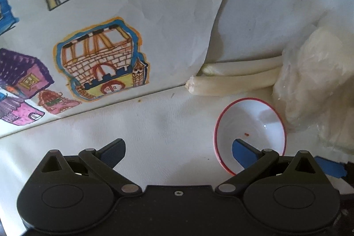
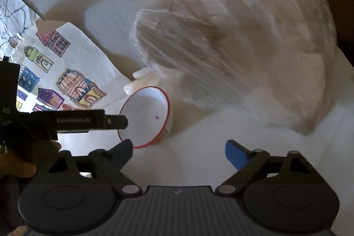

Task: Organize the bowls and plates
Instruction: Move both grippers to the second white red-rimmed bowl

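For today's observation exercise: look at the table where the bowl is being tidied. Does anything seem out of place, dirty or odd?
Yes. The red-rimmed white bowl has a small red speck inside, so it is not quite clean. It sits wedged among unrelated items: two pale stalks and a clear plastic bag, beside a children's drawing of houses.

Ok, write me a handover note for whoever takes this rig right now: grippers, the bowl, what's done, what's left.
Left gripper: open, empty, one finger over the bowl's rim.
Right gripper: open, empty, just short of the bowl.
Red-rimmed bowl: upright on the white table, beside the plastic bag and white stalks; a red speck inside.
Done: nothing gripped.
Left: grasp the bowl; no plates in view.
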### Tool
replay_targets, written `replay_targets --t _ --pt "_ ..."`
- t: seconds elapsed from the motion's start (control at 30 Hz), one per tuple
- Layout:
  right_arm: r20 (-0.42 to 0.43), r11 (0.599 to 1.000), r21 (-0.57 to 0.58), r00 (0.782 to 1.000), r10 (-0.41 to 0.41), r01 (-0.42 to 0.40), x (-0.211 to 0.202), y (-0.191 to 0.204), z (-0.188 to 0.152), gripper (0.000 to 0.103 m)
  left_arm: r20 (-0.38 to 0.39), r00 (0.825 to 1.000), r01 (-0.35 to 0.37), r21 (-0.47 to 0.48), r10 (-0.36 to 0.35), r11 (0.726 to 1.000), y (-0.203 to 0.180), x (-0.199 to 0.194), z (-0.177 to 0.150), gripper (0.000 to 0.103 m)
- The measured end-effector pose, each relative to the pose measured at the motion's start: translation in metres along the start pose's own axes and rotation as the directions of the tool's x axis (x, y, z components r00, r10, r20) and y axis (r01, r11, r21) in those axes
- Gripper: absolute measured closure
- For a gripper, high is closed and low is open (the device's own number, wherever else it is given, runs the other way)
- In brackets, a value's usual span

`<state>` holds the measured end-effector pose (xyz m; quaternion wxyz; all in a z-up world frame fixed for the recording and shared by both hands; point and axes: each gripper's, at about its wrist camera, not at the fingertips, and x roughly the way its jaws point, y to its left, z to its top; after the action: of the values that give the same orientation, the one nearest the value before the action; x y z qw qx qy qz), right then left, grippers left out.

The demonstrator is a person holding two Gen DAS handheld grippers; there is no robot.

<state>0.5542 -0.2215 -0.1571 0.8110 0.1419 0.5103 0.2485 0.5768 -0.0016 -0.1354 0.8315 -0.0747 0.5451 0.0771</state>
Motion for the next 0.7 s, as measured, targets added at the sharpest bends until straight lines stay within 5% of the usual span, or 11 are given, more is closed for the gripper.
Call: replay_targets --t 0.37,0.7 --pt "0.002 1.000 0.012 1.000 -0.025 0.024 0.016 0.010 0.006 0.022 -0.002 1.000 -0.021 0.061 0.021 0.998 -0.013 0.004 0.006 0.004" --pt "-0.006 0.999 0.005 0.999 -0.037 0.037 0.021 0.013 0.006 0.036 -0.001 1.000 0.001 0.043 -0.001 0.999 -0.029 0.004 0.005 0.024"
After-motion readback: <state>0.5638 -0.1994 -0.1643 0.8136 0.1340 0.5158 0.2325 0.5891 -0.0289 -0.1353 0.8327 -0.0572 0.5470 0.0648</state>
